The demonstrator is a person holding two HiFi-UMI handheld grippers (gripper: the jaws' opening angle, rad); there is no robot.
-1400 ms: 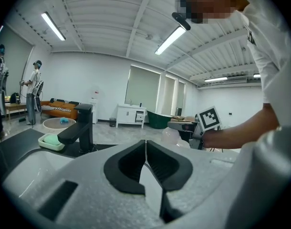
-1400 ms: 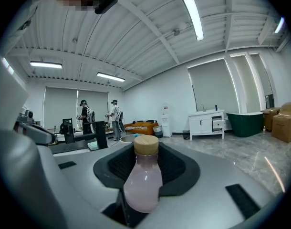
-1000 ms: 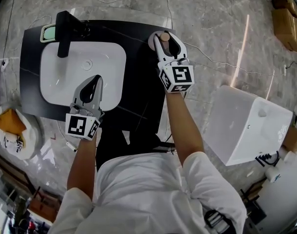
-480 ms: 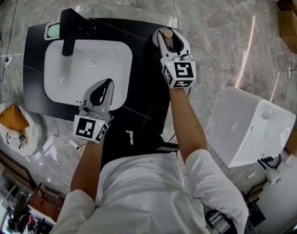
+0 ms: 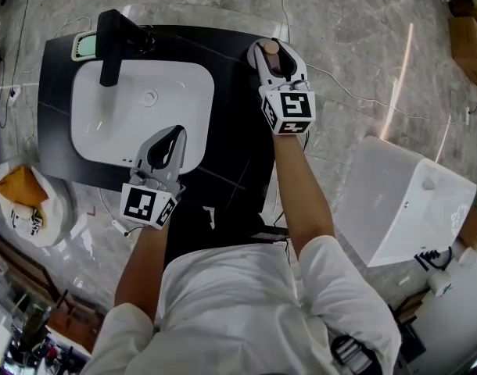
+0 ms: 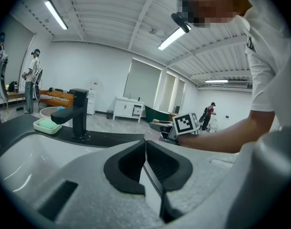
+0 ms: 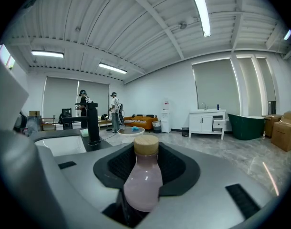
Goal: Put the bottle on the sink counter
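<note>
A small bottle (image 5: pixel 270 48) of pale pink liquid with a tan cap stands upright between the jaws of my right gripper (image 5: pixel 274 58), which is shut on it. In the head view it is at the far right corner of the black sink counter (image 5: pixel 231 108); I cannot tell whether its base touches the top. In the right gripper view the bottle (image 7: pixel 143 185) fills the middle, with the right gripper (image 7: pixel 146 163) clamped on its body. My left gripper (image 5: pixel 170 143) is shut with nothing in it, over the front right rim of the white basin (image 5: pixel 137 108). In the left gripper view the left gripper (image 6: pixel 144 149) has its jaws pressed together.
A black faucet (image 5: pixel 109 41) and a green soap dish (image 5: pixel 84 48) sit at the counter's far left. A white box-shaped fixture (image 5: pixel 403 201) stands on the floor to the right, a round white basin with orange cloth (image 5: pixel 23 201) to the left. Cables cross the marble floor.
Both grippers hold almost the same places over the counter. The right gripper with the bottle has edged slightly farther away, and the head view has shifted a little.
</note>
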